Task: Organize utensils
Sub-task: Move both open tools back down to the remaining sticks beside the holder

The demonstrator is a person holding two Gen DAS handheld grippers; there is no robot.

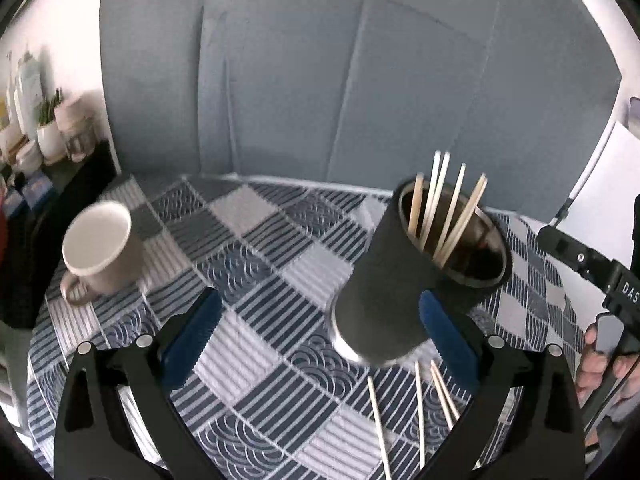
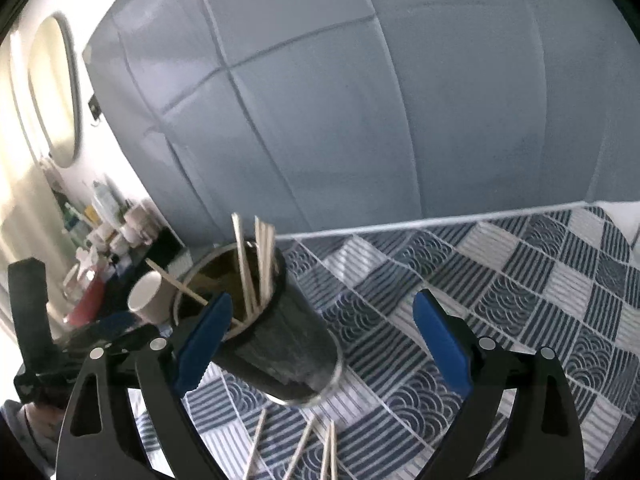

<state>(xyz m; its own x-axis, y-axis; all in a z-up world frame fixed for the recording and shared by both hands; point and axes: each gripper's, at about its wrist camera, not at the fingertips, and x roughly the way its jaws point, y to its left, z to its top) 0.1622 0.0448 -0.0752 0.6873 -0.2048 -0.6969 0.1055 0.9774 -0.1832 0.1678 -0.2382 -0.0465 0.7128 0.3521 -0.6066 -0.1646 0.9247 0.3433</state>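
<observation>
Chopsticks are seen standing bundled in the dark holder cup, their tips fanning above its rim, while several loose chopsticks lie flat on the checked tablecloth just in front of the cup's base, on the side nearest both cameras. The loose sticks' long axes run roughly away from the grippers toward the cup, slightly splayed. The left gripper is held released, jaws spread wide, with the cup's lower body just inside its right-hand blue pad but not pressed by it; nothing is grasped. The right gripper is likewise spread and empty, the cup standing close against its left-hand pad. From both wrists the loose sticks are found below and short of the fingertips, so a further dip and pull-back is judged necessary before any can be pinched. Neither hand is clearly nearer; the sticks lie between the two. A white mug stands well apart to the left of the cup and is probably not involved in the next pick.
</observation>
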